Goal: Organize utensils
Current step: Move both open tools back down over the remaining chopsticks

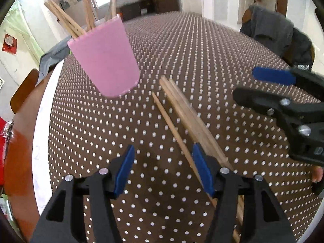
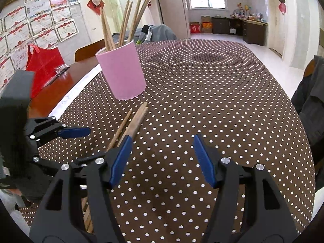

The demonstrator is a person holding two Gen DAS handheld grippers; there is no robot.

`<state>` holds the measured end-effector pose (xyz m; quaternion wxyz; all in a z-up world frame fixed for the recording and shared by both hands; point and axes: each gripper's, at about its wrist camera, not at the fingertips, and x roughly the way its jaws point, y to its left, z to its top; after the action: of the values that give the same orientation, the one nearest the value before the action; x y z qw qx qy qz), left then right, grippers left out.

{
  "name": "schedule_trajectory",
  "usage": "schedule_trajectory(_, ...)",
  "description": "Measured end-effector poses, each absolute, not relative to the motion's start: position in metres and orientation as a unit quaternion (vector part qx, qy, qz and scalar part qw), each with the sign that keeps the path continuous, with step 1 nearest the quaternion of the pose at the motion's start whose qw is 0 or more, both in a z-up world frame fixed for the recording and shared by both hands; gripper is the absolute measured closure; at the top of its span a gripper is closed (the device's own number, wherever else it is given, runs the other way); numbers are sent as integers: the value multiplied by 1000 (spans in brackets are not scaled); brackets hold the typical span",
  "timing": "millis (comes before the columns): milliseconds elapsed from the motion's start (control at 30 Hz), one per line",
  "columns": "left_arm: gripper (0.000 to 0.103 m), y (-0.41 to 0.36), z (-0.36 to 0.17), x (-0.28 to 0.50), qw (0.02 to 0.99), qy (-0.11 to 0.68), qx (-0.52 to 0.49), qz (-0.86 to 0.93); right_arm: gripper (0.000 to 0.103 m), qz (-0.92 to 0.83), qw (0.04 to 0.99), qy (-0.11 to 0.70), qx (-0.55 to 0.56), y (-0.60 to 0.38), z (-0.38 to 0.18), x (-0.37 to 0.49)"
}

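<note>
- Left hand-held gripper (image 1: 163, 169) hangs released over the desk (image 1: 202, 60), nothing between its pads.
- Loose chopsticks (image 1: 182, 111) lie just ahead, passing under its right finger: light, stiff, smooth, likely to roll; pinch mid-shaft.
- Pink cup (image 1: 105, 58), ahead-left, holds others upright.
- Right hand-held gripper (image 2: 162, 162) is released too.

The left gripper (image 1: 163, 170) tilts steeply downward, its blue pads (image 1: 125, 170) spread apart with nothing pinched between them. The right gripper (image 2: 162, 160) points down at a shallower angle, jaws likewise parted and empty, and sits just beside the left.
</note>
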<state>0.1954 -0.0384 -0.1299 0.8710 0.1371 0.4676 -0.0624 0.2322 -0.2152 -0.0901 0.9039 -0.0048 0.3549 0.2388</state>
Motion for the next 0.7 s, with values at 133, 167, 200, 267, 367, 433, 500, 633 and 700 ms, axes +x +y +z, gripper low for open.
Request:
schedule_trajectory(133, 43, -39, -129, 191, 869, 465, 157, -62, 40, 241, 902, 359, -6, -212, -91, 234)
schedule_trajectory(167, 43, -34, -128, 191, 868, 470, 145, -67, 40, 241, 901, 362, -8, -211, -91, 234)
schedule_trajectory(200, 43, -31, -128, 192, 867, 475, 135, -72, 40, 242, 899, 365, -10, -209, -92, 234)
schedule_trajectory(267, 43, -18, -129, 196, 865, 482, 115, -79, 40, 246, 895, 373, -18, -203, -94, 235)
schedule_trajectory(367, 43, 2, -131, 197, 865, 485, 101, -82, 40, 252, 888, 383, -38, -191, -98, 235)
schedule_trajectory(433, 43, 11, -130, 197, 865, 486, 97, -82, 40, 256, 881, 393, -51, -182, -103, 236)
schedule_trajectory(500, 43, 19, -130, 196, 864, 488, 90, -83, 40, 258, 876, 402, -63, -172, -108, 237)
schedule_trajectory(633, 44, 27, -131, 196, 865, 487, 76, -90, 40, 249, 873, 411, -86, -160, -112, 238)
schedule_trajectory(700, 51, 27, -131, 196, 866, 485, 73, -97, 40, 238, 875, 410, -93, -158, -112, 239)
